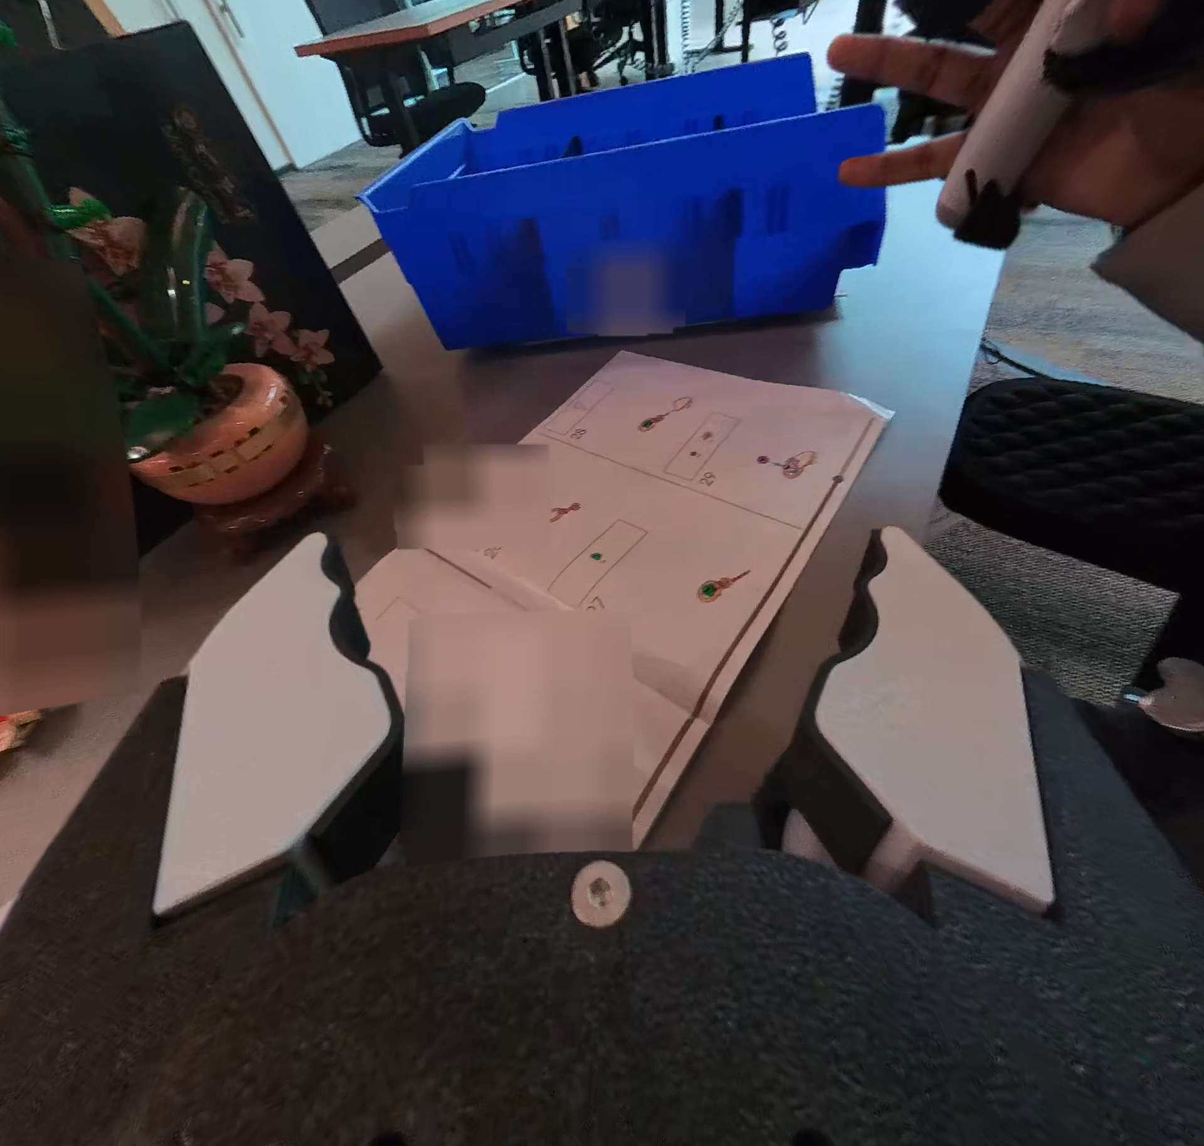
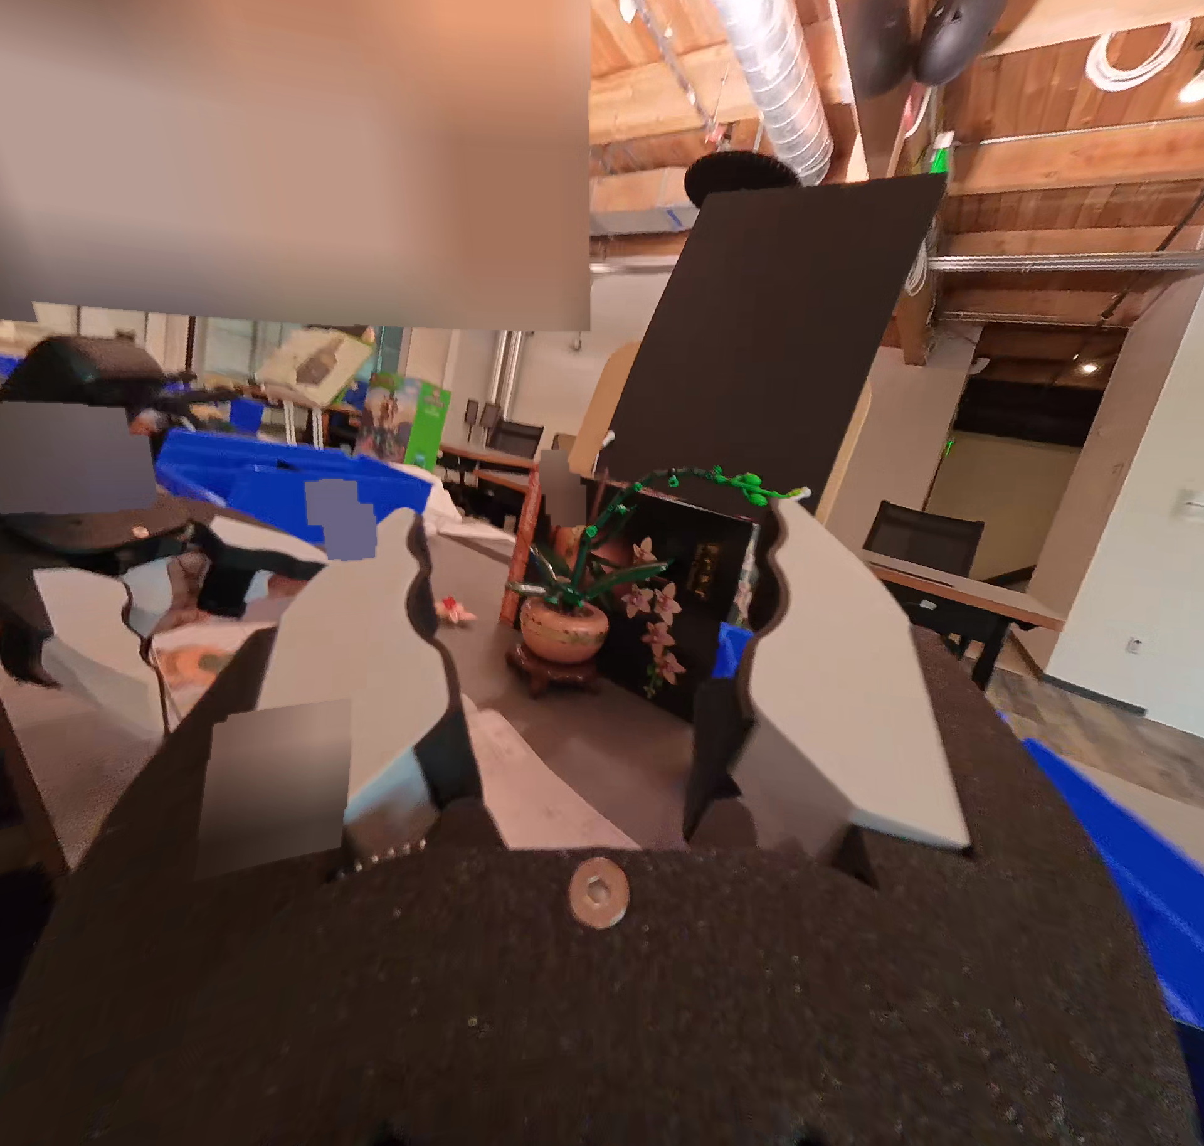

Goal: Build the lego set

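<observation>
1. The lego set (image 2: pixel 567 613) — a plastic orchid in a rounded pink pot on a dark, lobed base — stands on the grey table (image 1: pixel 404 411), to the left of the left gripper (image 1: pixel 599 593) and straight ahead of the right gripper (image 2: pixel 596 567).
2. Nearest, both grippers show pale, flat finger plates with wavy black inner edges on rough black bodies; each pair of fingers is spread wide with nothing between them.
3. Under the left gripper lies the instruction sheet (image 1: pixel 684 502), creased white paper with small coloured step drawings.
4. Judging progress: pot, strap-like green leaves and one arching green stem with buds look built, but the stem carries no blossoms that I can make out — so flower sub-builds seem to remain.
5. A small pink-and-white piece (image 2: pixel 454 609) lies loose on the table just left of the pot.
6. Behind the plant stands the glossy black set box (image 2: pixel 684 593), printed with pink orchids.
7. Farther off sits a blue plastic bin (image 1: pixel 638 235), ribbed and hard-walled; its contents are hidden.
</observation>
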Motion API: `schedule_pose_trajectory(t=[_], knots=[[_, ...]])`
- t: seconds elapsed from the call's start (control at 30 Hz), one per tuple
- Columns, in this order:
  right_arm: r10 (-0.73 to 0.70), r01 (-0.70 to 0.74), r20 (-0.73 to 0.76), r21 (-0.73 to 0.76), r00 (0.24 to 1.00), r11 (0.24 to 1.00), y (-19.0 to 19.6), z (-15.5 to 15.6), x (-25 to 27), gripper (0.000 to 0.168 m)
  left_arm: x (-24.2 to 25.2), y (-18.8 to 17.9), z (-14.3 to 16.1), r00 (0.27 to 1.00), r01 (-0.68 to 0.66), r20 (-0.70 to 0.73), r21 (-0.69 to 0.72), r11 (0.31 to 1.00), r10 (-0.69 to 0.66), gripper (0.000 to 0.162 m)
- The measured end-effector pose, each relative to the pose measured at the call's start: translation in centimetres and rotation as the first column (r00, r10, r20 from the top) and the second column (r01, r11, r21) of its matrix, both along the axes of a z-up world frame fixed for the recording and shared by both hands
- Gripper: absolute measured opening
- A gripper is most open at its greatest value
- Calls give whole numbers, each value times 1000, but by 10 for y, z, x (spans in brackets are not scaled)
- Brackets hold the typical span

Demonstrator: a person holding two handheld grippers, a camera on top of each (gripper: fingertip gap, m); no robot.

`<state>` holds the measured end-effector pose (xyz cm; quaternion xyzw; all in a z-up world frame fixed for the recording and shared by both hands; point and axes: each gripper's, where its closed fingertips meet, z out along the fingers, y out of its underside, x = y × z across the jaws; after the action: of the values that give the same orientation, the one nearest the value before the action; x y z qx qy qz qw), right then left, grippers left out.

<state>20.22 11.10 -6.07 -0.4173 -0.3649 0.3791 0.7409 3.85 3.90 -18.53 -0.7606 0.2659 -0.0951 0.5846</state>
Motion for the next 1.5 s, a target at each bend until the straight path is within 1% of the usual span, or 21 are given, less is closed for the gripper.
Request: schedule_pose_trajectory(t=[0.1,0.13,0.17,0.2,0.3,0.33,0.37,0.43,0.47,0.5,0.57,0.6,0.63,0.7,0.73,0.77,0.83,0.93,1.13,1.4,1.5], knots=[[-18,20,97,-17,995,1000,10,-2,19,85,6,3,-3,1000,9,0,12,1000,-9,135],[-32,34,116,-14,993,999,13,0,29,54,6,5,-4,1000,-4,-13,33,999,4,127],[-84,87,101,-23,991,996,20,7,43,13,5,7,-3,1000,-16,-26,58,998,17,116],[-102,108,86,-65,991,992,25,13,55,1,6,8,-3,999,-17,-34,81,997,19,102],[-66,93,141,-193,988,977,38,14,79,2,12,7,-3,1000,1,-5,109,994,-1,20],[-101,137,179,-201,979,970,48,10,87,21,14,6,-6,1000,10,14,91,996,-12,0],[-134,179,227,-190,965,965,57,4,92,65,17,6,-10,999,24,20,68,997,-26,0],[-239,321,414,-140,878,937,81,-15,107,77,17,7,-11,999,36,4,63,997,-36,0],[-278,373,520,-84,807,924,90,-24,116,14,17,9,-10,999,34,-2,74,997,-34,6],[-298,402,569,-64,767,914,99,-26,123,0,16,11,-10,1000,29,-4,75,997,-29,24],[-203,376,651,-136,732,917,111,-35,126,0,16,12,-16,999,35,-31,38,999,-34,19],[-100,326,697,-200,711,924,113,-45,124,14,15,12,-19,998,38,-49,26,999,-37,16],[-44,331,746,-240,664,913,122,-55,126,30,15,13,-20,998,37,-45,19,999,-36,0],[34,392,865,-262,501,882,142,-79,135,29,15,14,-21,999,36,-32,6,999,-36,0],[111,388,912,-276,395,879,146,-94,139,12,14,16,-20,999,26,-30,16,1000,-25,2],[179,385,928,-303,327,872,150,-105,139,5,13,17,-18,999,14,-33,31,999,-13,10],[323,376,915,-395,241,838,153,-126,130,6,10,21,-19,998,-23,-57,44,999,25,37],[402,431,908,-411,117,803,166,-158,120,26,9,24,-24,992,-52,-109,40,998,56,41],[444,507,895,-400,36,763,169,-191,111,24,9,25,-27,984,-70,-158,50,996,77,42],[511,541,857,-461,66,703,167,-199,109,12,11,22,-23,992,-34,-119,49,998,40,44],[503,518,860,-470,86,714,165,-195,109,8,13,20,-23,991,-24,-129,61,998,32,45]])
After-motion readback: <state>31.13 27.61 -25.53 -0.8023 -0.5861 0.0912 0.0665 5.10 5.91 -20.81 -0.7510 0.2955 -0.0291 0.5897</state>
